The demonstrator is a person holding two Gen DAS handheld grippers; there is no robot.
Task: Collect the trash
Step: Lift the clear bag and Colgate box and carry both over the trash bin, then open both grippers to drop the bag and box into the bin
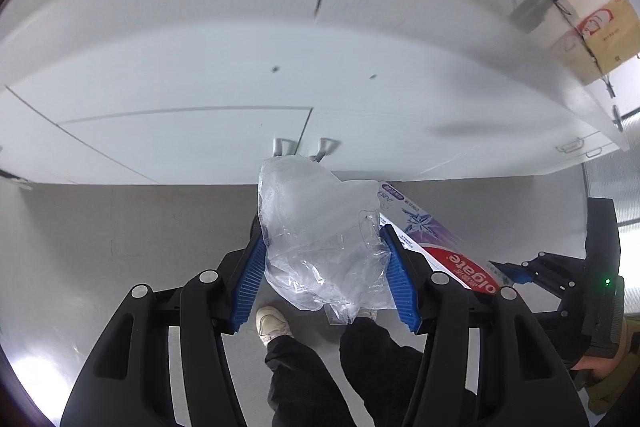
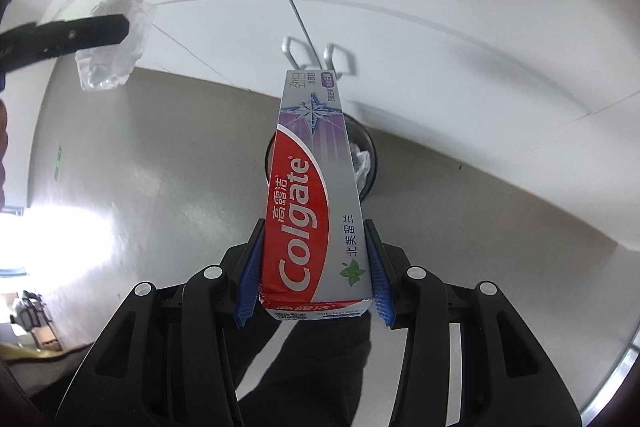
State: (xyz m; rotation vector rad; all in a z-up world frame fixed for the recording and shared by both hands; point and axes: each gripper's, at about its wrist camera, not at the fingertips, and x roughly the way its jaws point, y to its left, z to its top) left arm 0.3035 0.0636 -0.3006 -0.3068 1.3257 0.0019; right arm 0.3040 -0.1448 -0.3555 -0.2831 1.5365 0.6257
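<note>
Bright, even light across both views. Heavy fisheye bending curves the cabinet doors point(image 1: 184, 131) and leaves dark corners. Motion blur smears the upper half of the left wrist view. Hard glare burns out the floor point(image 2: 60, 247) at the right wrist view's left edge, and again at the left wrist view's lower left.

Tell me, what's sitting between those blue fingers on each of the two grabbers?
In the left wrist view, a crumpled clear plastic bag fills the left gripper. In the right wrist view, the right gripper clamps a Colgate toothpaste box.
</note>
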